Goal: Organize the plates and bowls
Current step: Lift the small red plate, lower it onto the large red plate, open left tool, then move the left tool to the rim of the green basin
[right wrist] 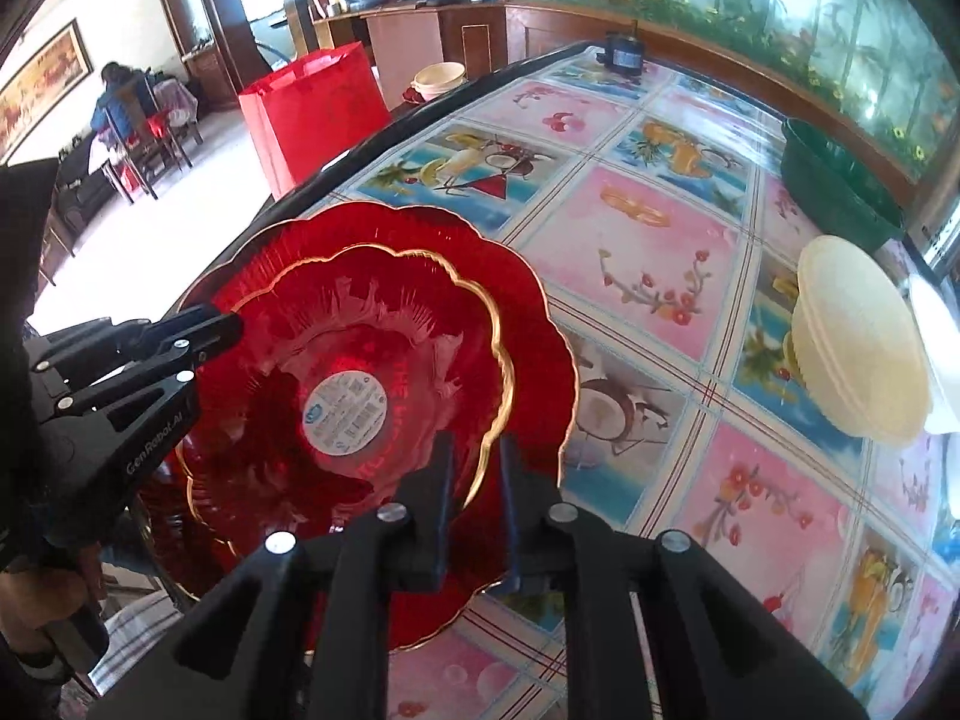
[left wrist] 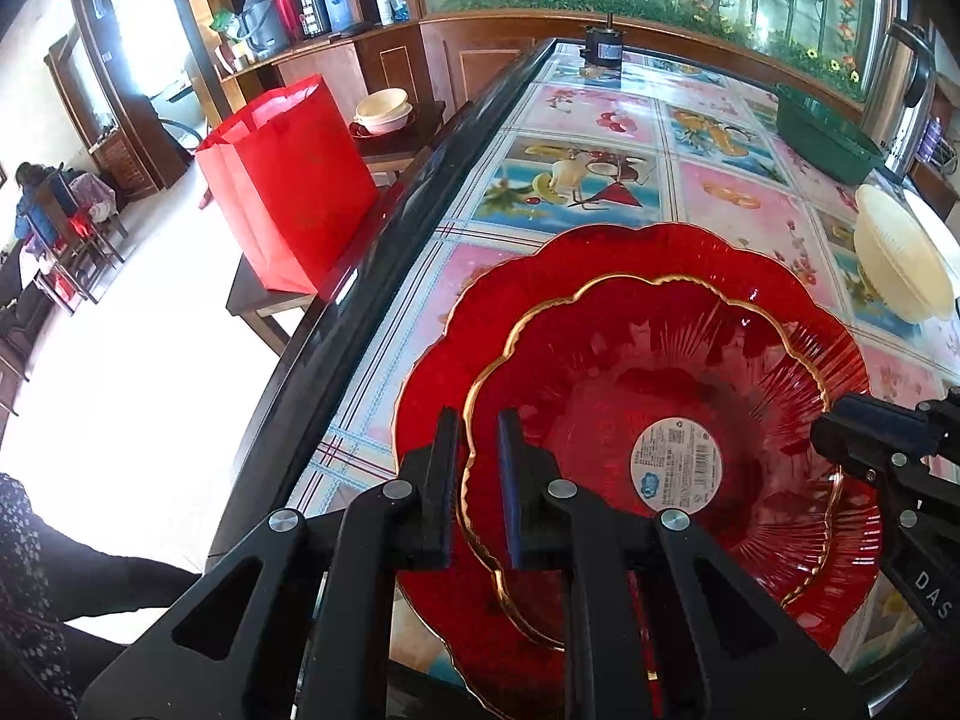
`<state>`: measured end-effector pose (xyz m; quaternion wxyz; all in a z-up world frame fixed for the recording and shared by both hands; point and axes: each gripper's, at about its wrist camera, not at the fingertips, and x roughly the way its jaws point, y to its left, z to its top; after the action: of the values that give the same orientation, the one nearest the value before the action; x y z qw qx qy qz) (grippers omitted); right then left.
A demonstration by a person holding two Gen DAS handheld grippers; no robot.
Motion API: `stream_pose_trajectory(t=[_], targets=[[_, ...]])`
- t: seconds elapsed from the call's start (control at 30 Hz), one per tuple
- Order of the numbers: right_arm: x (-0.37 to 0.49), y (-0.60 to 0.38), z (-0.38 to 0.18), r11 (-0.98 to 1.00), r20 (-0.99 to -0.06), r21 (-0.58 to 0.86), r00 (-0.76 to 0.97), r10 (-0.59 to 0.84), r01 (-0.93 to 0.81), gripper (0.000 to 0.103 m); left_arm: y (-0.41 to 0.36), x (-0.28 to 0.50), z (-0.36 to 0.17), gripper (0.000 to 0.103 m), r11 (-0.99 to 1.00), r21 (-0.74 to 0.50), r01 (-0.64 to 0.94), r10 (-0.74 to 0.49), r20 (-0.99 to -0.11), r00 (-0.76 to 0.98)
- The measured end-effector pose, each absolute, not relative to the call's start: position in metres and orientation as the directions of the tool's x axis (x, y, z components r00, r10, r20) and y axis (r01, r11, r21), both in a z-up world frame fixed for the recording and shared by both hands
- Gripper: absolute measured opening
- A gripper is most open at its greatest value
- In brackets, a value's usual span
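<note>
A red glass bowl (left wrist: 690,396) with a gold scalloped rim and a round label sits inside a larger red scalloped plate (left wrist: 438,372) on the table. My left gripper (left wrist: 480,438) straddles the bowl's near-left rim, jaws narrowly apart around it. My right gripper (right wrist: 477,462) straddles the bowl's (right wrist: 360,360) right rim the same way, above the plate (right wrist: 540,324). Each gripper shows in the other's view: the right one (left wrist: 840,426), the left one (right wrist: 222,324). Whether the jaws press the rim is unclear.
An upturned cream bowl (right wrist: 852,354) lies at the right, also in the left wrist view (left wrist: 894,264). A green tray (right wrist: 840,186) is behind it. A small black motor (left wrist: 603,51) stands at the far end. The table's black edge (left wrist: 360,300) runs left; a red bag (left wrist: 288,186) stands beyond it.
</note>
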<state>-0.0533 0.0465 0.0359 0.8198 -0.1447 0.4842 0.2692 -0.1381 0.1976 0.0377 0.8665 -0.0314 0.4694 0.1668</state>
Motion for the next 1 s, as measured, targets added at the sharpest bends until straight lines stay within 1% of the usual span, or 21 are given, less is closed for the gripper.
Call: stream_pose_trajectory(t=[0.07,0.17,0.27,0.3,0.33,0.37,0.43,0.47,0.5,0.57,0.6,0.63,0.77,0.83,1.0], targets=[[-0.053,0.047,0.036,0.814,-0.868,0.008,0.401,0.294,-0.581,0.016,0.198,-0.138,0.038,0.012,0.942,0.097,-0.322,0.257,-0.826,0.503],[-0.051,0.042,0.039,0.823,-0.860,0.028,0.406,0.309,-0.567,0.017,0.196,-0.139,0.039,0.013,0.939,0.114,-0.325,0.277,-0.812,0.514],[-0.049,0.036,0.043,0.829,-0.852,0.057,0.405,0.331,-0.557,0.018,0.195,-0.140,0.042,0.020,0.936,0.120,-0.331,0.287,-0.804,0.521],[-0.048,0.033,0.043,0.831,-0.848,0.069,0.406,0.340,-0.552,0.020,0.194,-0.140,0.043,0.027,0.936,0.115,-0.332,0.285,-0.801,0.526],[-0.048,0.032,0.044,0.831,-0.844,0.084,0.404,0.353,-0.550,0.022,0.192,-0.141,0.047,0.037,0.938,0.109,-0.330,0.282,-0.794,0.539],[-0.049,0.032,0.044,0.831,-0.842,0.093,0.402,0.360,-0.549,0.024,0.191,-0.142,0.049,0.041,0.939,0.108,-0.328,0.282,-0.788,0.547],[-0.051,0.031,0.045,0.830,-0.837,0.112,0.398,0.376,-0.547,0.029,0.186,-0.144,0.057,0.061,0.936,0.124,-0.330,0.303,-0.762,0.572],[-0.053,0.031,0.046,0.829,-0.833,0.114,0.403,0.380,-0.547,0.031,0.184,-0.145,0.061,0.063,0.935,0.129,-0.329,0.310,-0.750,0.585],[-0.055,0.031,0.048,0.828,-0.825,0.116,0.410,0.388,-0.549,0.035,0.181,-0.146,0.066,0.066,0.936,0.129,-0.326,0.311,-0.735,0.602],[-0.057,0.030,0.051,0.828,-0.818,0.117,0.420,0.394,-0.549,0.044,0.179,-0.147,0.072,0.069,0.938,0.124,-0.323,0.309,-0.721,0.620],[-0.057,0.029,0.053,0.831,-0.812,0.111,0.432,0.392,-0.545,0.051,0.178,-0.146,0.074,0.070,0.939,0.121,-0.321,0.306,-0.717,0.626],[-0.058,0.028,0.055,0.833,-0.807,0.111,0.440,0.394,-0.543,0.055,0.176,-0.146,0.077,0.070,0.941,0.117,-0.319,0.303,-0.711,0.634],[-0.056,0.016,0.063,0.844,-0.783,0.144,0.462,0.417,-0.517,0.057,0.168,-0.142,0.085,0.070,0.948,0.079,-0.309,0.274,-0.700,0.660],[-0.054,0.009,0.067,0.849,-0.771,0.161,0.473,0.427,-0.504,0.061,0.162,-0.139,0.089,0.070,0.951,0.053,-0.303,0.253,-0.694,0.674],[-0.051,-0.011,0.078,0.870,-0.744,0.156,0.524,0.414,-0.468,0.065,0.147,-0.128,0.094,0.070,0.966,-0.013,-0.260,0.178,-0.695,0.697]])
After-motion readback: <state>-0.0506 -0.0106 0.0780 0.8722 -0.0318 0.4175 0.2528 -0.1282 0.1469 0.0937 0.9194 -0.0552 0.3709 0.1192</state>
